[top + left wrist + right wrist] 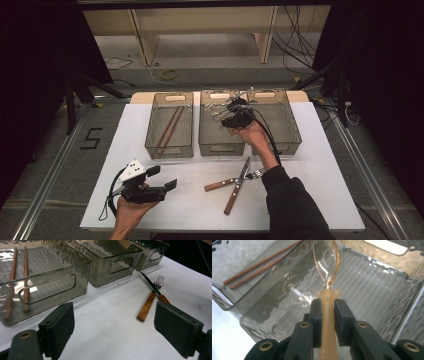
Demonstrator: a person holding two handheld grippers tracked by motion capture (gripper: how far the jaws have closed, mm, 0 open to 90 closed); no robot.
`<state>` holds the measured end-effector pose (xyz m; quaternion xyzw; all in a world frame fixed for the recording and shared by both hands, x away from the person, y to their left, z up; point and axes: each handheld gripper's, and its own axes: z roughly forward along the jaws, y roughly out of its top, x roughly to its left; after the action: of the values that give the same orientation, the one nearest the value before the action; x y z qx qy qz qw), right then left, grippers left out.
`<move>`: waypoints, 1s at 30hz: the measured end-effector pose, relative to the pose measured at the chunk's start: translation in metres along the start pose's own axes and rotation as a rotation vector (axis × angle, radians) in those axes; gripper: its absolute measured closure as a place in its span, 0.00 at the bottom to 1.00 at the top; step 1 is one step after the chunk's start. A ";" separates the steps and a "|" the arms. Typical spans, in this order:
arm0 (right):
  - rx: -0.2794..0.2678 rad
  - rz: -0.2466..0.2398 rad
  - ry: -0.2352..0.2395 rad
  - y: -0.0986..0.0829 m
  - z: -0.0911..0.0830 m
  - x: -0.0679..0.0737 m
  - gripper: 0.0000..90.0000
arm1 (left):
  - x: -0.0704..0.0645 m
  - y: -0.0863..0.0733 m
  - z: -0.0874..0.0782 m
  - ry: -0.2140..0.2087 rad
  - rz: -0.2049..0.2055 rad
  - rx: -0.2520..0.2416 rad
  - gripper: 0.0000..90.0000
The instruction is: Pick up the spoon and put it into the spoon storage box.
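Note:
My right gripper [327,308] is shut on the tan handle of a spoon [327,293] with a clear bowl. It holds the spoon above the middle smoked-plastic bin [367,282], whose floor looks bare. In the high view that right gripper [227,116] hovers over the middle bin [221,148] near its far right side. Two brown chopsticks [170,127] lie in the left bin [169,151]. A wooden-handled knife [231,200] and fork [220,185] lie crossed on the white table. My left gripper [165,177] rests open near the front left, jaws wide with nothing between them.
A third bin [296,131] stands at the right of the row. In the left gripper view my open left gripper [117,327] faces the fork [146,307], the knife [150,284] and the chopsticks [12,277]. The white table [320,190] ends close behind the bins.

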<state>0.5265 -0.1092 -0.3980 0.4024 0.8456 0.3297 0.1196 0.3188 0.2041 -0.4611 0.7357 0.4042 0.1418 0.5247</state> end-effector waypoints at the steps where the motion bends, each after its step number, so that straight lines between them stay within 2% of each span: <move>1: 0.001 -0.001 -0.003 0.000 0.001 0.000 0.87 | 0.000 0.000 0.000 -0.001 0.000 0.000 0.18; 16: 0.038 0.012 0.003 -0.003 0.015 0.009 0.87 | 0.000 0.000 0.000 -0.001 0.000 0.000 0.18; 30: 0.059 0.012 0.008 -0.005 0.023 0.010 0.86 | 0.000 0.000 0.000 -0.001 -0.001 0.000 0.18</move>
<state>0.5275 -0.0932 -0.4178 0.4094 0.8531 0.3068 0.1025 0.3185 0.2041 -0.4609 0.7355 0.4041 0.1413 0.5251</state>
